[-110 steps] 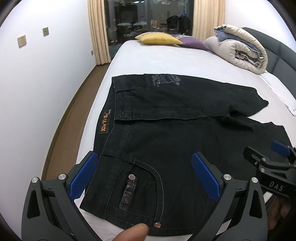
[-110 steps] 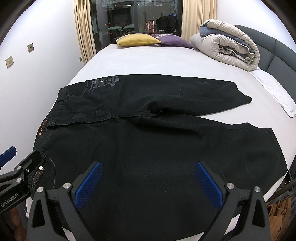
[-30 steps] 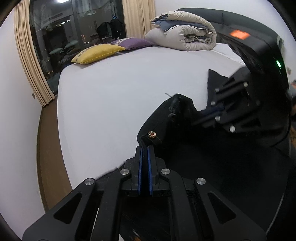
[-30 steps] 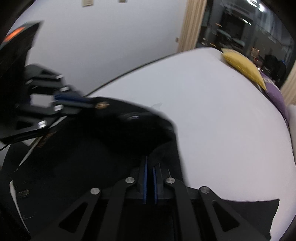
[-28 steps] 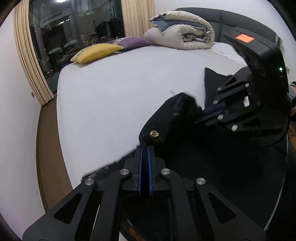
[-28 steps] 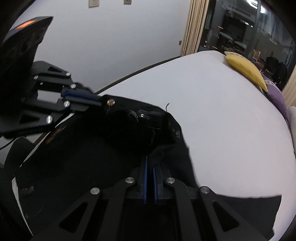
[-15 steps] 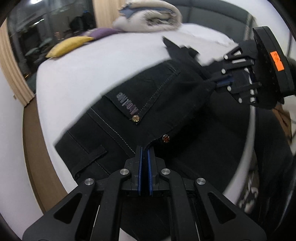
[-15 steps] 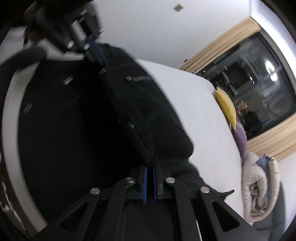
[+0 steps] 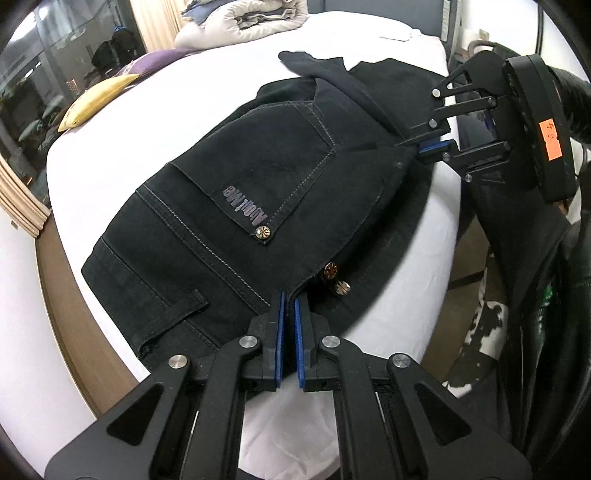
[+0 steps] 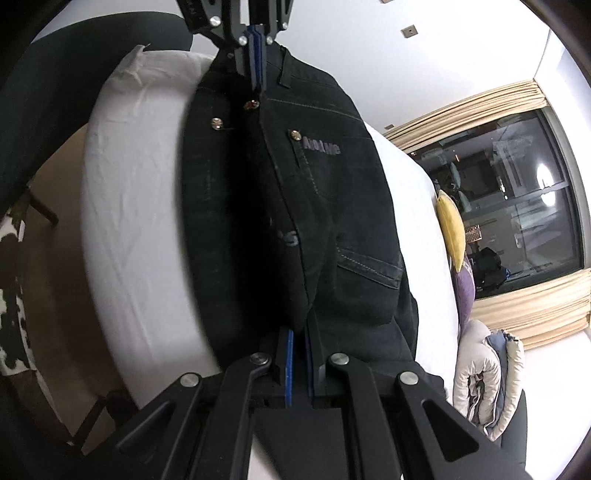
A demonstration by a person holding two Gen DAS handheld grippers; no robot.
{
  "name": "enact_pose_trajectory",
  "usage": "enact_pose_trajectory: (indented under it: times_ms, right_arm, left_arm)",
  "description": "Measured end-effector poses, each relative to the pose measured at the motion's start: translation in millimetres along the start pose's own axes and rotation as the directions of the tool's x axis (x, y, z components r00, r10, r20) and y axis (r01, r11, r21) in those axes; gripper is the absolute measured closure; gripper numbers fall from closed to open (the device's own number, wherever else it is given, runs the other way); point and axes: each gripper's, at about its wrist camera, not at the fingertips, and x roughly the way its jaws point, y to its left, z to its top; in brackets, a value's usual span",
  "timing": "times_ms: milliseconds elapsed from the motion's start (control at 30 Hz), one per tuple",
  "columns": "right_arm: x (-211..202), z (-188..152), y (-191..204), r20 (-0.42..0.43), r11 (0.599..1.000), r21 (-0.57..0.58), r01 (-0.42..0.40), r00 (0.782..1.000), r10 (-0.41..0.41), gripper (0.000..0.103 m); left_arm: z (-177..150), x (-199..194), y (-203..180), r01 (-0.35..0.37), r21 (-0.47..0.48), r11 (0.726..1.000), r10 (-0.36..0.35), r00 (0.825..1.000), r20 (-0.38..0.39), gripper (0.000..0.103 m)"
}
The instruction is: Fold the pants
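The black jeans [image 9: 266, 177] lie folded lengthwise on the white bed [image 9: 147, 122], back pocket with grey lettering facing up. My left gripper [image 9: 287, 299] is shut on the near edge of the jeans by the metal rivets. My right gripper [image 9: 424, 146] is shut on the same folded edge further along, toward the legs. In the right wrist view my right gripper [image 10: 297, 338] pinches the jeans [image 10: 295, 206], and the left gripper [image 10: 256, 79] pinches the far end by the waistband.
A yellow pillow [image 9: 96, 101] and a purple pillow [image 9: 155, 61] lie at the far side of the bed. A rolled duvet [image 9: 243, 18] sits near the dark headboard. The wooden floor [image 9: 70, 321] and a curtained window border the bed.
Both grippers closed on the near edge of the spread-out jeans and carried it over. One half now lies folded on the other, and the held edge has come back toward the bed's near side.
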Motion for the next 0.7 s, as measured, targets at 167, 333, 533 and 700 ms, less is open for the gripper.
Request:
enact_pose_trajectory:
  times_ms: [167,333,533,700]
  right_arm:
    - [8,7,-1,-0.007,1.0,-0.029,0.008,1.0,-0.009,0.097]
    - [11,5,12,-0.024,0.999,-0.042,0.006,1.0,-0.007,0.097]
    - [28,10,21,-0.049,0.999,-0.05,0.02,0.999,-0.022,0.095]
    - [32,12,25,-0.061,0.998,-0.034,0.05,0.997,-0.052,0.095]
  left_arm:
    - [-10,-2,0,0.001,-0.019,1.0,-0.001,1.0,0.0,0.099]
    - [-18,-1,-2,0.01,-0.035,0.999,-0.01,1.0,0.003,0.099]
    - [-24,3,10,0.041,-0.109,0.993,-0.041,0.999,0.006,0.092]
    - [-21,-21,17,0.055,-0.096,0.994,-0.059,0.997,-0.041,0.076]
